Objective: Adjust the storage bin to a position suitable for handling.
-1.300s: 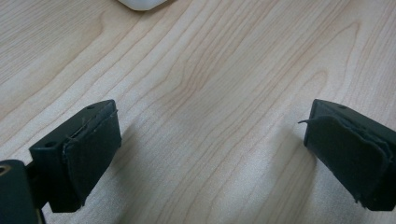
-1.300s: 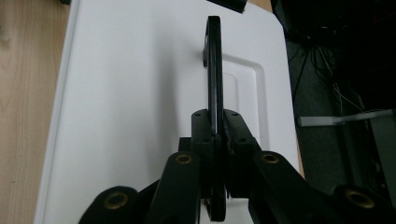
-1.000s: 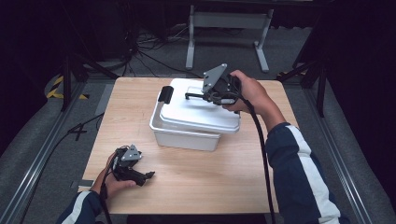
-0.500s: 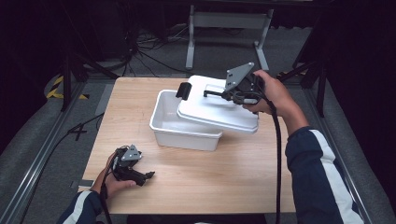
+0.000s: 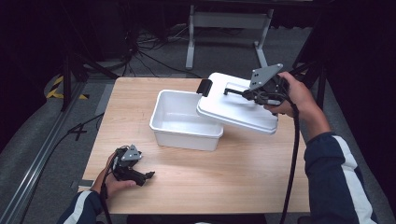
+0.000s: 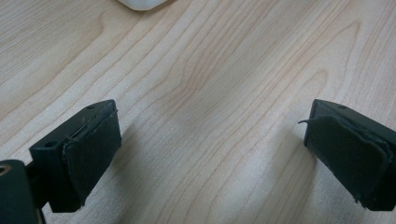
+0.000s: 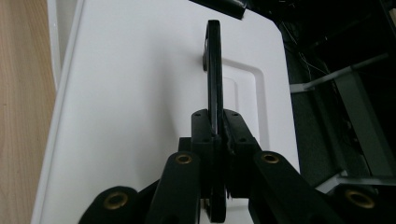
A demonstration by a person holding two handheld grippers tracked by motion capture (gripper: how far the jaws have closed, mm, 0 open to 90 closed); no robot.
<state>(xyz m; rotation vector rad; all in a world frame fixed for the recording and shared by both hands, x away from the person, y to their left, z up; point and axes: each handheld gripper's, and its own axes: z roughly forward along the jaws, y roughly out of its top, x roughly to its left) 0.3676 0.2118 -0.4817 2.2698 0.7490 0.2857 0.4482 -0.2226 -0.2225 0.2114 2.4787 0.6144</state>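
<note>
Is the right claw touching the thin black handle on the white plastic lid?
Touching. The right gripper view shows the right claw clamped shut on the thin black handle of the white plastic lid.

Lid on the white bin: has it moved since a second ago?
Yes. The lid, its handle clamped in the right gripper, has slid right off the bin, leaving it mostly uncovered.

The lid (image 5: pixel 238 109) is plain white with a black handle (image 7: pixel 214 70) and a black clip (image 5: pixel 204 87) at its edge. The tub (image 5: pixel 184 122) is the same white. The worktop (image 5: pixel 243 177) is pale wood with a wavy grain. Both the left gripper (image 5: pixel 148 175) and the right gripper (image 7: pixel 219 135) are black, the right with brass-coloured rivets and a grey plate (image 5: pixel 265 74). The sleeve (image 5: pixel 341 182) is navy with a white stripe.
</note>
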